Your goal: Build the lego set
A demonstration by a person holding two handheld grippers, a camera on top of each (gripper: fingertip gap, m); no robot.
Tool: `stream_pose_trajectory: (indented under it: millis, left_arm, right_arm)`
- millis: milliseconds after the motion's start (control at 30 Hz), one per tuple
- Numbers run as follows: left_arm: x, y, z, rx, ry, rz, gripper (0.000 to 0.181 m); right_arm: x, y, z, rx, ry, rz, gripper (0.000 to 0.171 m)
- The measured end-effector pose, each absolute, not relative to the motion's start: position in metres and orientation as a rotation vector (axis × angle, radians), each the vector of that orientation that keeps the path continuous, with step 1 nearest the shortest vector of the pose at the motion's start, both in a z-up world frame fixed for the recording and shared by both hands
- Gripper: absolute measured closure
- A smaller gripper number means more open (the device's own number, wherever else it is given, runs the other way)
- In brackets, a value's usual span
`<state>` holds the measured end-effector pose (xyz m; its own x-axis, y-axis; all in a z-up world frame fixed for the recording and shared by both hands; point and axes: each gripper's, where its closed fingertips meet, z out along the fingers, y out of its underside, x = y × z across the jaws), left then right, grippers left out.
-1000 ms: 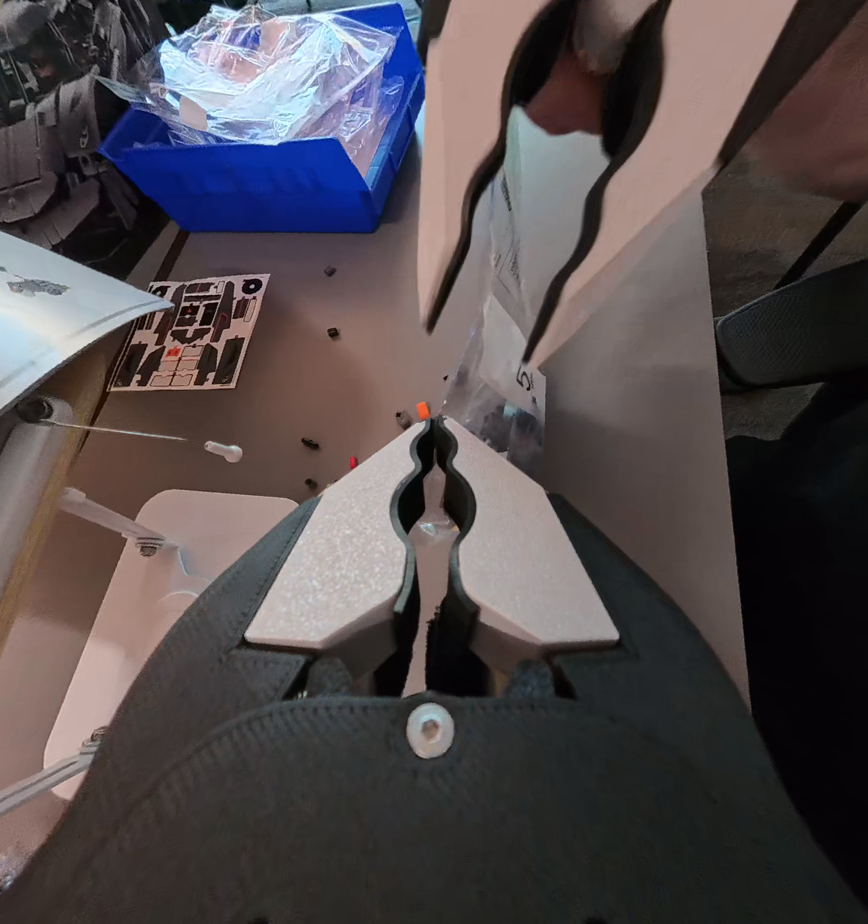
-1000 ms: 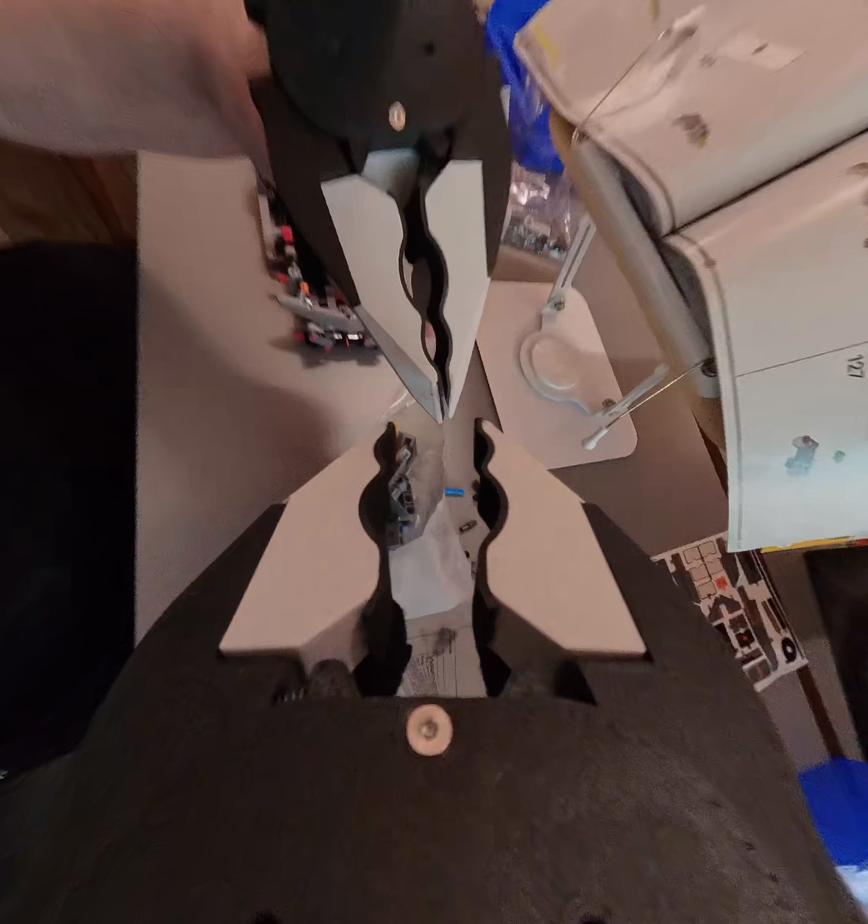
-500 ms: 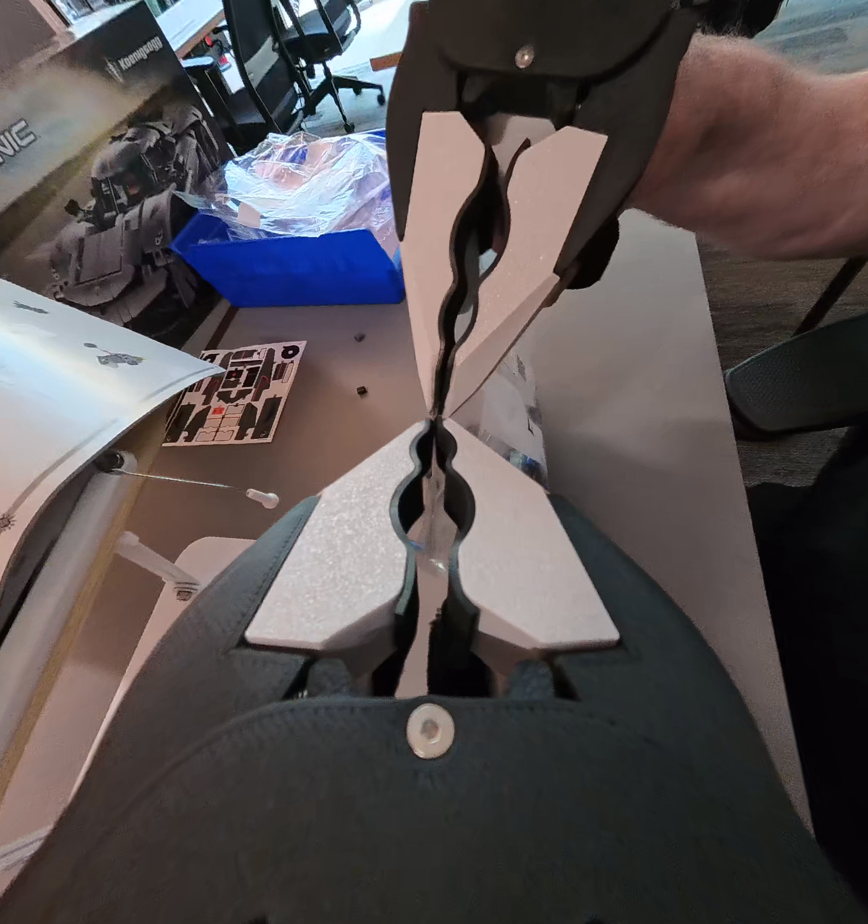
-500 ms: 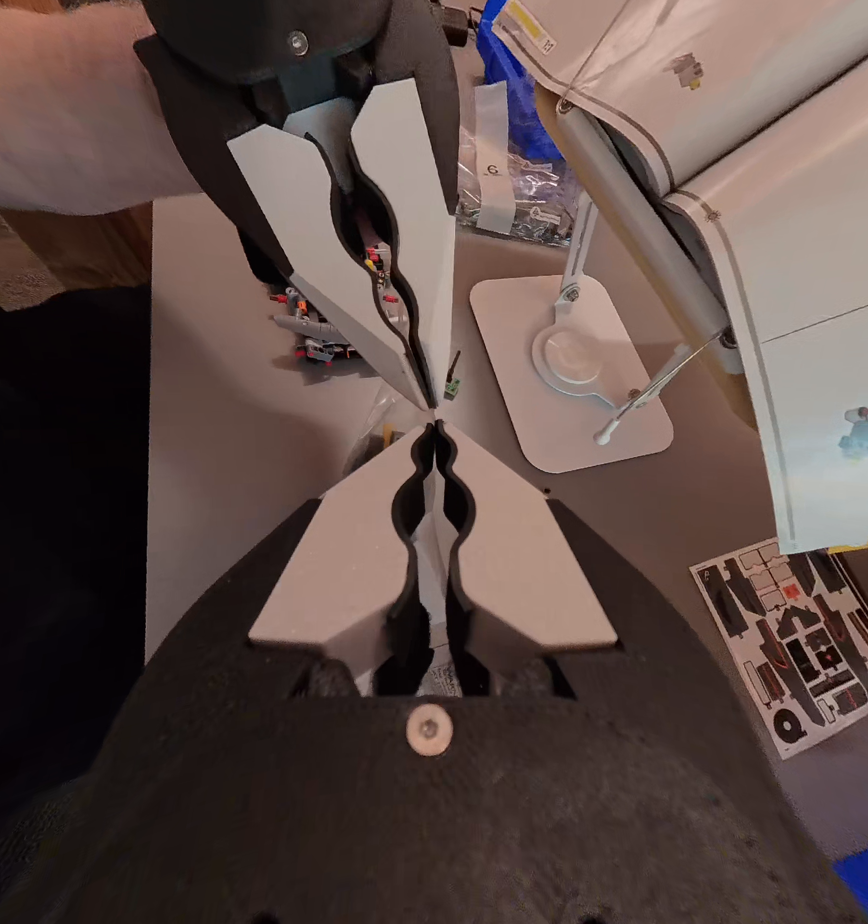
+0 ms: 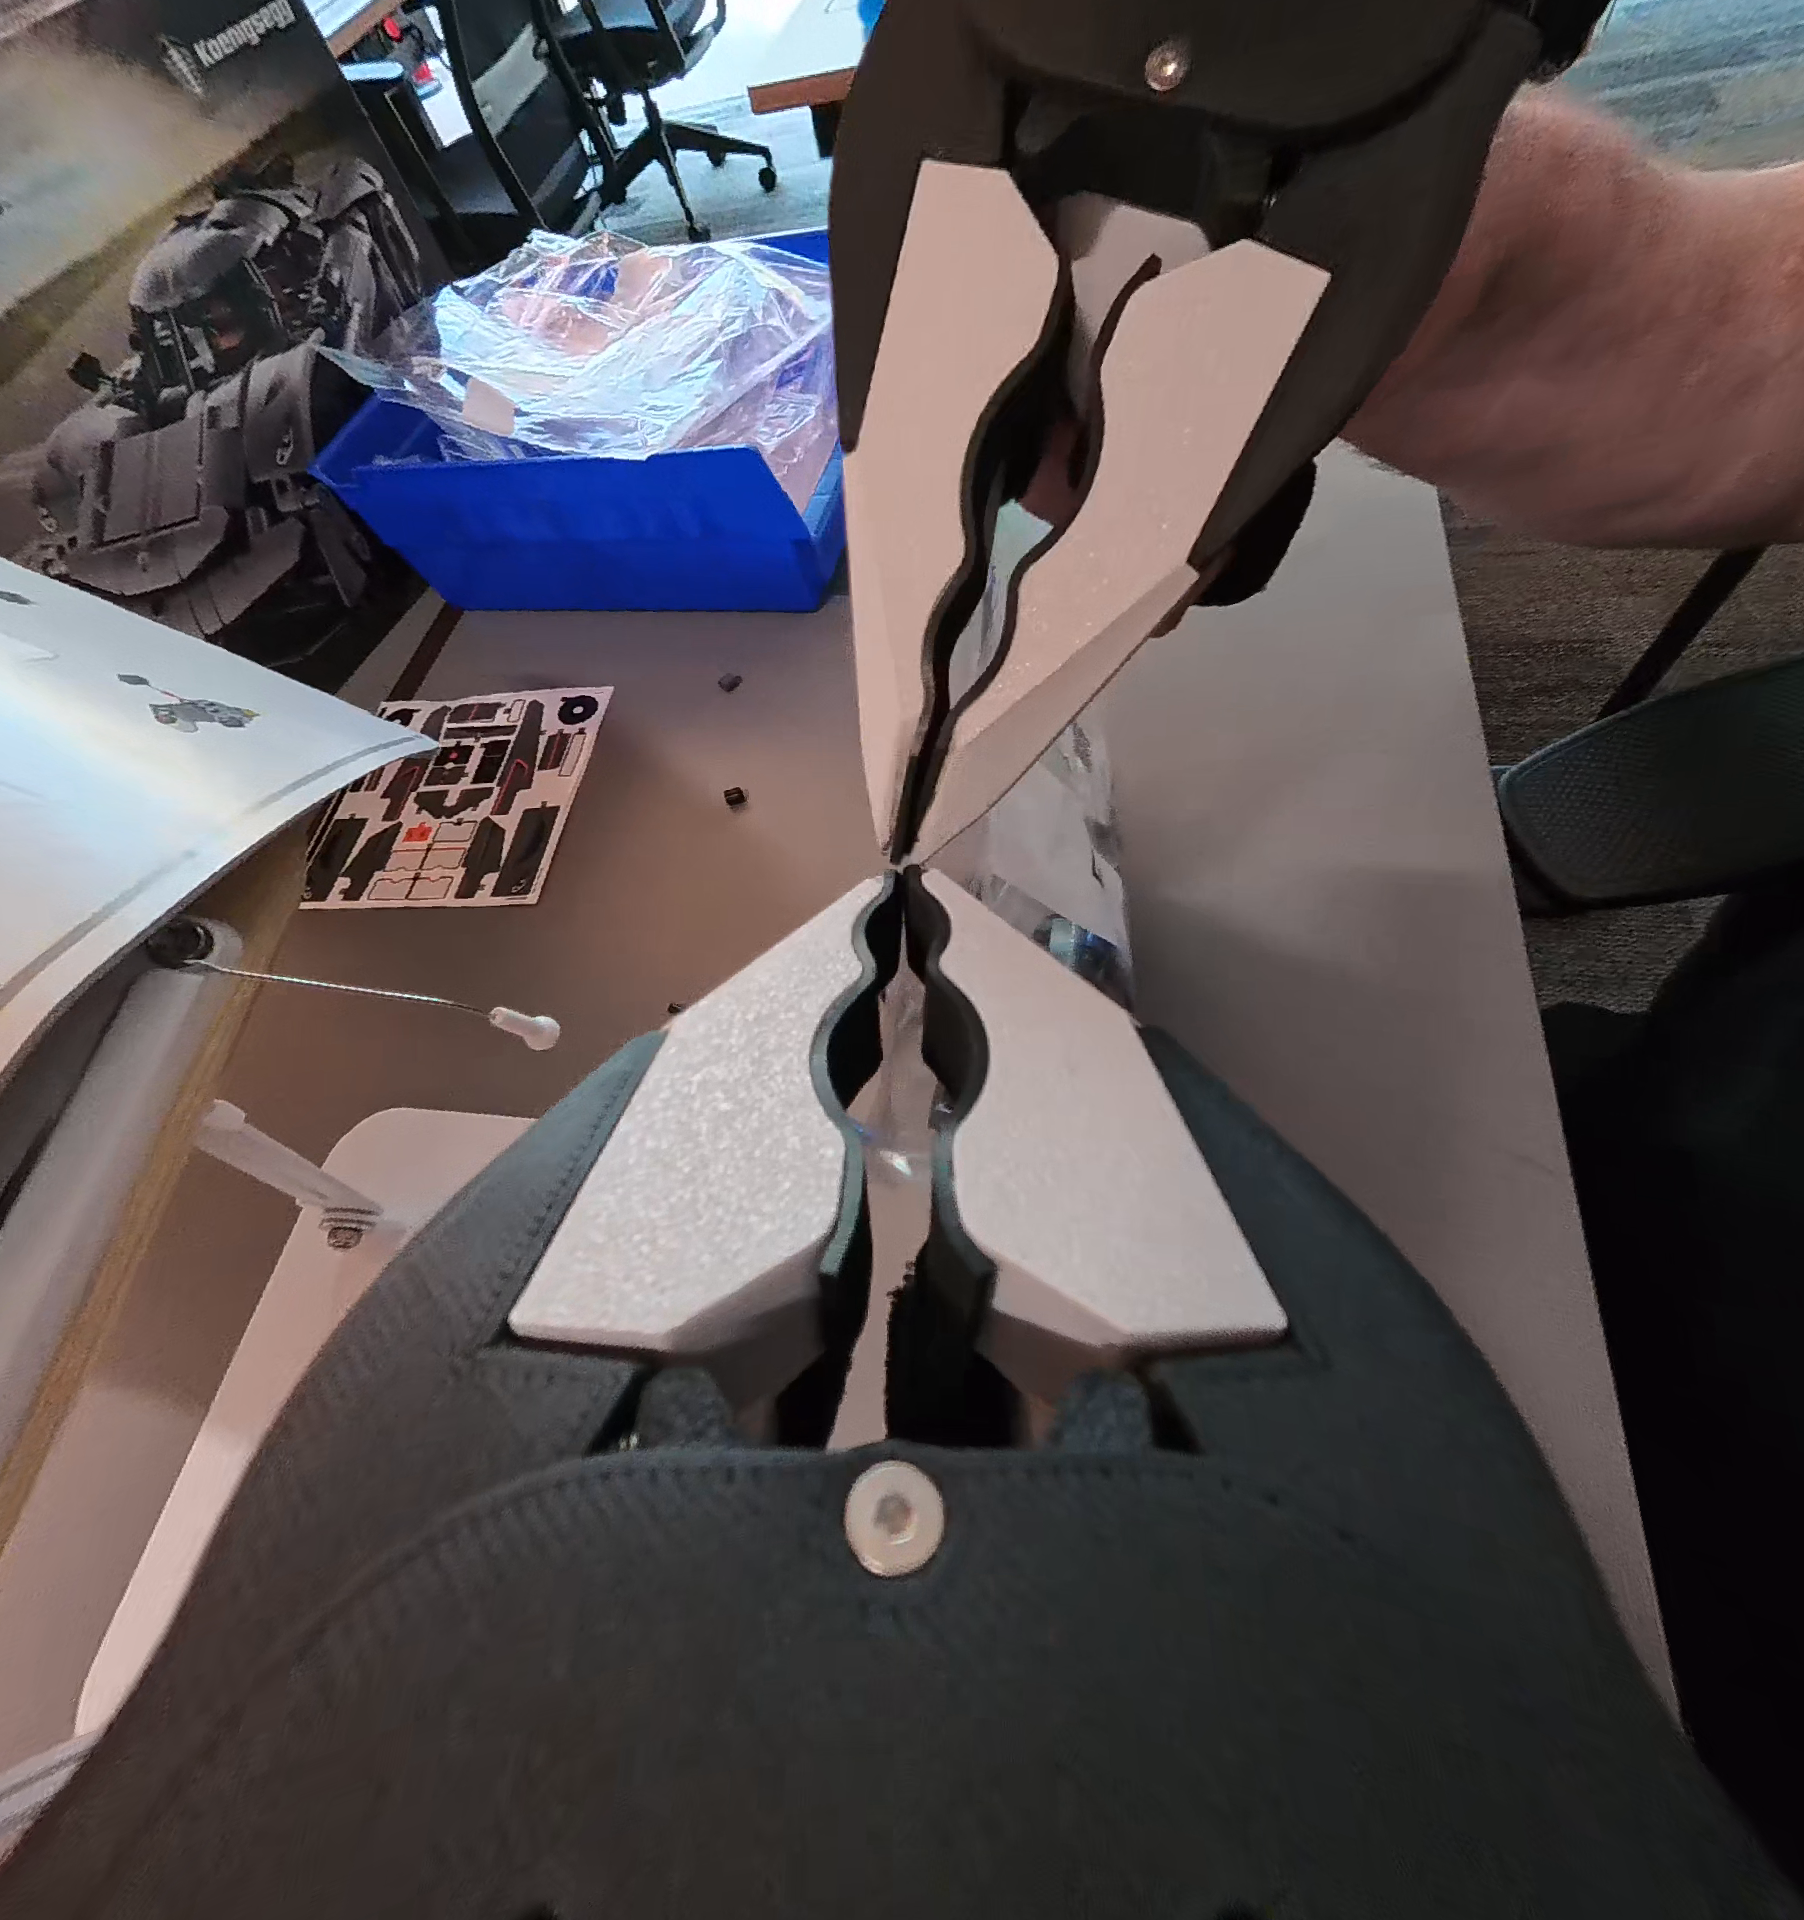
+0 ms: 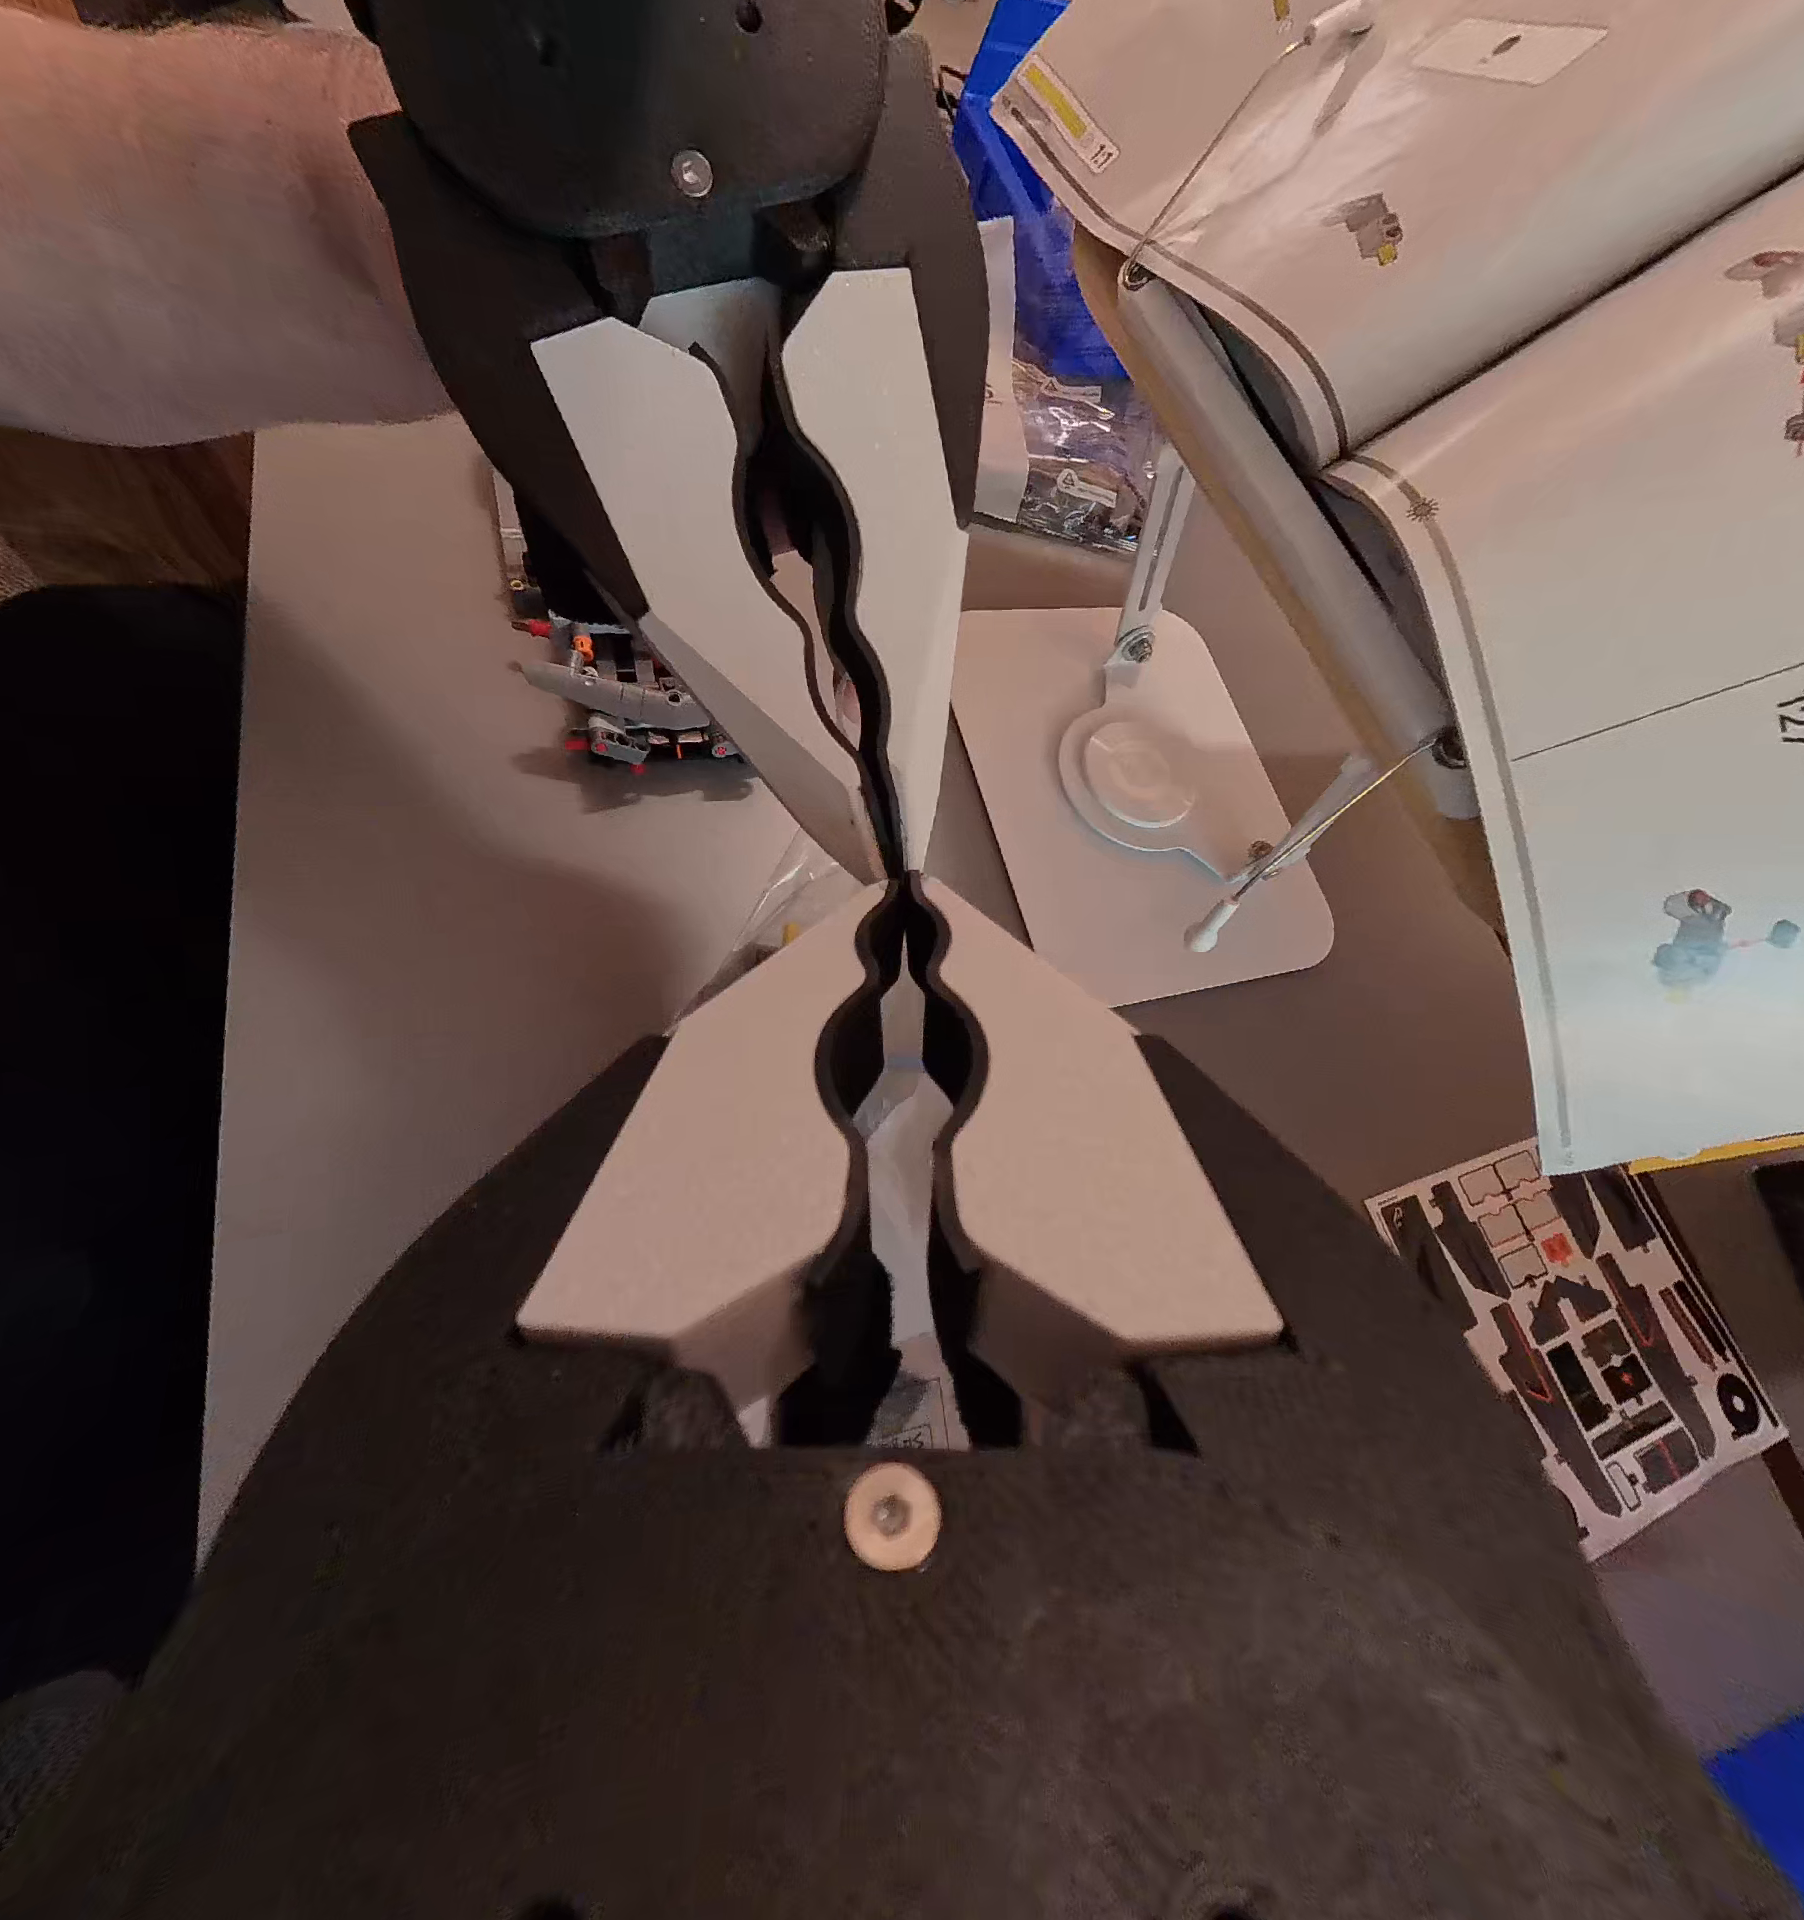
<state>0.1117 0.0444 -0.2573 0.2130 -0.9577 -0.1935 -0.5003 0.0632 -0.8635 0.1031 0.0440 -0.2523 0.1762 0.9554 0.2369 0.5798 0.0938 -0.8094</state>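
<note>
A clear plastic bag of lego parts [image 5: 1059, 831] hangs above the grey table [image 5: 1313, 883]. My left gripper [image 5: 900, 881] is shut on the bag's top edge, with plastic showing between its fingers. My right gripper [image 5: 903, 844] comes down from above, shut on the same edge, tip to tip with the left. In the right wrist view my right gripper [image 6: 904, 885] is shut on the bag [image 6: 789, 899], and the left gripper [image 6: 890, 857] meets it from above. A partly built grey lego model [image 6: 633, 712] sits on the table behind.
An open instruction book [image 5: 98, 748] rests on a white stand [image 6: 1137, 821]. A sticker sheet [image 5: 451, 800] and small black pieces [image 5: 737, 798] lie nearby. A blue bin [image 5: 586, 530] holds empty plastic bags. More part bags [image 6: 1069, 447] lie at the back. A chair [image 5: 1687, 769] stands beside the table. The grippers are tip to tip, or close to it.
My right gripper has shut on the bag. Both grippers have come tip to tip and raised the bag off the table; the view now sits higher above it.
</note>
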Motion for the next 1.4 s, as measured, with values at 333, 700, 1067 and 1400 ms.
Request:
stream_pose_trajectory:
  millis: [333, 700, 1067, 1400]
  left_arm:
    - [0.112, 0.049, -0.258, -1.581, 1.419, -0.64, 0.181]
    - [0.114, 0.05, -0.257, -1.597, 1.417, -0.658, 0.181]
    - [0.119, 0.085, -0.282, -1.935, 0.998, -0.807, 0.181]
    - [0.136, 0.135, -0.357, -2.171, 0.785, -0.668, 0.181]
  right_arm:
    - [0.107, 0.05, -0.252, -1.549, -1.491, 0.492, 0.163]
    - [0.108, 0.051, -0.259, -1.522, -1.539, 0.41, 0.171]
    - [0.112, 0.087, -0.283, -1.362, -1.463, -0.081, 0.171]
    - [0.132, 0.137, -0.357, -1.487, -1.437, -0.168, 0.171]
